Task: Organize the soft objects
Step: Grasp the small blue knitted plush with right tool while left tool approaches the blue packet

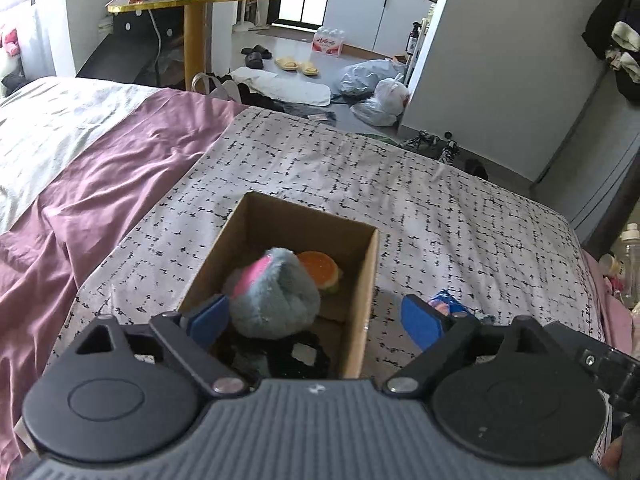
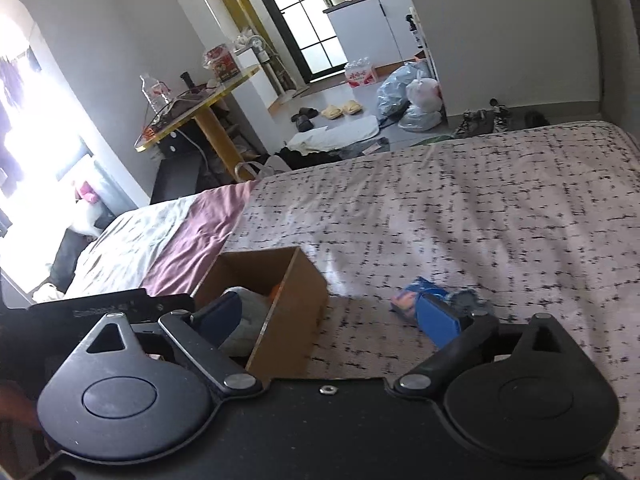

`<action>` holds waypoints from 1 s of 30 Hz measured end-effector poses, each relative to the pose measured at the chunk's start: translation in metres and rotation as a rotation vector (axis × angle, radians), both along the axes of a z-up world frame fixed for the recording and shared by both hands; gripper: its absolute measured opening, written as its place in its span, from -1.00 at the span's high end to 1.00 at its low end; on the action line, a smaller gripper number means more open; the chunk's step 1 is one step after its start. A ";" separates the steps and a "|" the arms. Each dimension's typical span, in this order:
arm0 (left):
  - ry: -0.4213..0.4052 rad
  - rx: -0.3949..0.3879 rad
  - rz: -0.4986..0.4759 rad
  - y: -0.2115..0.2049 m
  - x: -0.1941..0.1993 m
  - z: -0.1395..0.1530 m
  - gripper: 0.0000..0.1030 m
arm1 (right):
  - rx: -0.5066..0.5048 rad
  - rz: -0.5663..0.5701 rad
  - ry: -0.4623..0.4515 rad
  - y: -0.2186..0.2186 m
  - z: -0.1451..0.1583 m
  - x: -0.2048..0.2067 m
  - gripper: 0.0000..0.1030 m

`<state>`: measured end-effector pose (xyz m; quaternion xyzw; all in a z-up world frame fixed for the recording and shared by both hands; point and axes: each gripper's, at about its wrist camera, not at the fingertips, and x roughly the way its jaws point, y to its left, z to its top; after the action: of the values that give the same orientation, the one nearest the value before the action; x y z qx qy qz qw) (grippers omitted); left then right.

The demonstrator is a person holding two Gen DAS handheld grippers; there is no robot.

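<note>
An open cardboard box (image 1: 366, 276) stands on the patterned bed cover (image 1: 440, 208). Inside lie a grey-and-pink plush toy (image 1: 276, 296), a plush burger (image 1: 320, 270) and a black scrunchie-like item (image 1: 298, 354). My left gripper (image 1: 316, 320) is open and empty, its fingers straddling the box's near right wall above the plush. A small blue-and-pink soft toy (image 1: 446, 304) lies on the cover right of the box. In the right wrist view my right gripper (image 2: 328, 316) is open and empty over the box (image 2: 296, 308), with the blue toy (image 2: 416, 294) by its right finger.
A purple sheet (image 1: 100, 184) covers the bed to the left. Beyond the bed foot are a yellow-edged table (image 1: 192, 0), slippers (image 1: 296, 66), plastic bags (image 1: 376, 88) and shoes on the floor. Bottles (image 1: 628, 264) stand at the bed's right edge.
</note>
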<state>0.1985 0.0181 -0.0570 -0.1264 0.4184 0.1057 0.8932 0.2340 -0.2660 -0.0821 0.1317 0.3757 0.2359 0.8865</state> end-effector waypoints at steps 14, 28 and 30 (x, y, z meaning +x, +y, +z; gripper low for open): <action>-0.037 0.007 -0.030 -0.047 -0.009 0.017 -0.94 | 0.016 -0.037 -0.023 -0.048 0.010 -0.011 -0.93; -0.042 0.031 -0.069 -0.091 -0.006 0.026 -0.94 | 0.042 -0.071 -0.031 -0.088 0.011 -0.009 -0.93; -0.039 0.030 -0.068 -0.095 -0.006 0.025 -0.94 | 0.033 -0.070 -0.034 -0.090 0.011 -0.008 -0.93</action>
<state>0.1929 -0.0774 -0.0323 -0.1006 0.4035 0.0789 0.9060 0.2257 -0.3564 -0.0715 0.1555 0.3520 0.2134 0.8980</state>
